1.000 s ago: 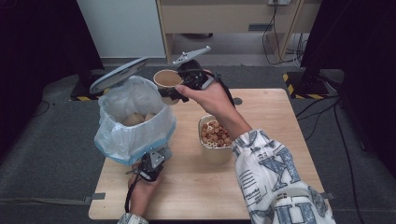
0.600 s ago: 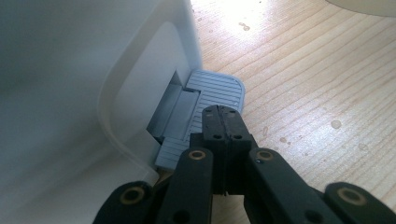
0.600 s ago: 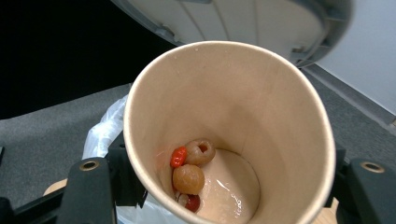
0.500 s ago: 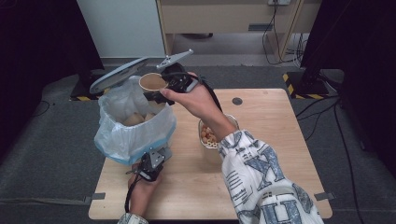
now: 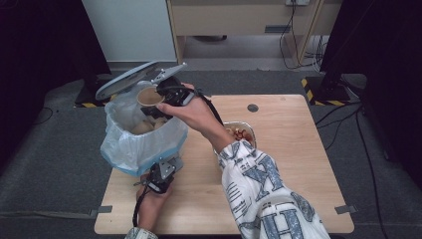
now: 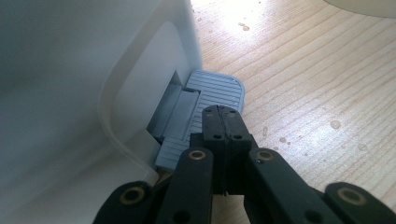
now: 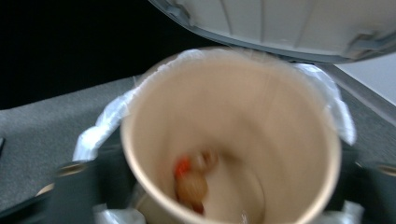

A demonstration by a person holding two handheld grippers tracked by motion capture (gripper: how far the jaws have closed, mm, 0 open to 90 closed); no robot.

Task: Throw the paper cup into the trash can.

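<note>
At the worktop's left edge, a lined pedal bin is seen with its lid raised. Its grey pedal is pressed by the left tongs, jaws closed together. Over the bin mouth a paper cup holding food scraps is gripped by the right tongs. A foil food tray lies beside the forearm.

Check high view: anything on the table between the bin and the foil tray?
Nothing rests there: bare wood separates the bin from the foil tray. The right forearm crosses above that gap, its tongs holding the paper cup.
</note>
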